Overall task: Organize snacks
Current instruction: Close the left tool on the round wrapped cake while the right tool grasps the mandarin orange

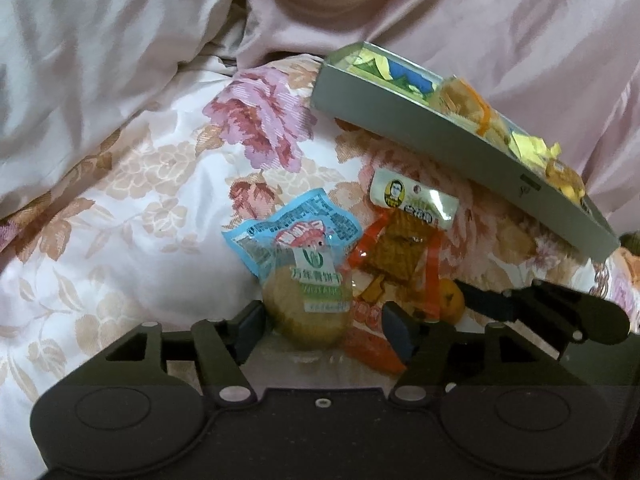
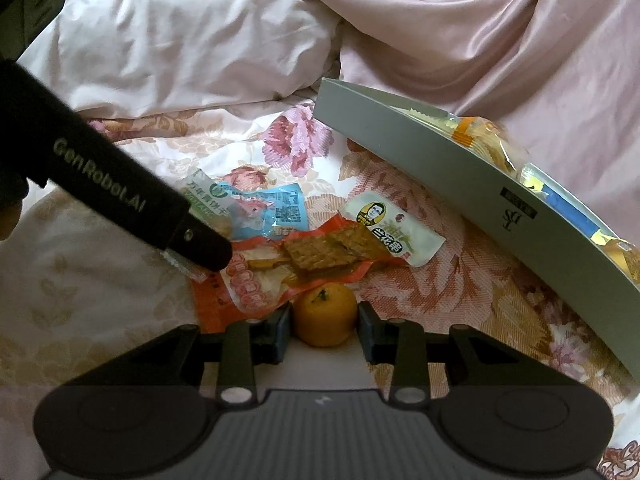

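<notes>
The right tool [image 2: 324, 330] grips a small orange [image 2: 325, 314] on the bed [image 2: 100, 300]. The left tool [image 1: 324, 330] stands half open around a biscuit packet [image 1: 308, 304], pads not pressing.

L hand-held gripper [image 1: 324, 330] jaws apart, R hand-held gripper [image 2: 324, 330] clamped

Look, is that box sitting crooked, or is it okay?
Yes, crooked. The grey box leans on the rumpled pink bedding, one end raised, so its snacks bunch along the wall. Loose packets still lie outside on the floral quilt.
</notes>
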Tool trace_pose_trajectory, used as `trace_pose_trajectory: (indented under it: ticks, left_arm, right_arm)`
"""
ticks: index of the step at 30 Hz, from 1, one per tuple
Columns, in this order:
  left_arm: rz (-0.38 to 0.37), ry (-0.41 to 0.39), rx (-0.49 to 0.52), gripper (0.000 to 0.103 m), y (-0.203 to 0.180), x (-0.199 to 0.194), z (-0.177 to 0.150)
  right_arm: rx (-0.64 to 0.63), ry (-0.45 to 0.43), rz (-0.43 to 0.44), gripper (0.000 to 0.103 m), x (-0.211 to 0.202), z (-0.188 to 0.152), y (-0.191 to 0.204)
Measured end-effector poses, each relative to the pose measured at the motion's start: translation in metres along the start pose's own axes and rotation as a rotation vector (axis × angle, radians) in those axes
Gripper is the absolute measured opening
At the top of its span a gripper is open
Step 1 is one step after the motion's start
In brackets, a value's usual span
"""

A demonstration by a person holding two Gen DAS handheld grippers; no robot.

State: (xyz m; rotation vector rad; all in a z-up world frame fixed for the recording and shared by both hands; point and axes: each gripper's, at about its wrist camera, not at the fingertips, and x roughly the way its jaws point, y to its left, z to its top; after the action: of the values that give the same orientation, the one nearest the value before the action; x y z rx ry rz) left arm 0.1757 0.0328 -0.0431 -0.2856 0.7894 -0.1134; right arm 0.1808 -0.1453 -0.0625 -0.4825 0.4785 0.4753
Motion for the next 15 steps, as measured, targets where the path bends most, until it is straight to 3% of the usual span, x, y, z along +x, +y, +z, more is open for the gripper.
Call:
trace_pose_trajectory:
  ticks: [2, 4, 8, 10, 15]
  left_arm:
    - [0.004, -0.016, 0.000, 0.063, 0.000, -0.001, 0.001]
    - [0.010, -0.023, 0.000, 0.049, 0.001, -0.001, 0.001]
    - [0.015, -0.014, 0.022, 0.050, 0.000, 0.002, 0.000]
    - [0.038, -0.017, 0.063, 0.058, -0.005, 0.003, 0.000]
    - [0.066, -0.004, 0.132, 0.057, -0.009, 0.009, -0.002]
  right_arm:
    - [0.003, 0.004, 0.001, 0.038, -0.001, 0.000, 0.000]
    - [0.002, 0.008, 0.000, 0.038, -0.003, 0.000, 0.000]
    - [-0.003, 0.010, 0.002, 0.038, -0.003, 0.001, 0.001]
    - [-0.004, 0.011, 0.001, 0.038, -0.003, 0.001, 0.001]
    - [-0.005, 0.010, 0.001, 0.038, -0.002, 0.000, 0.001]
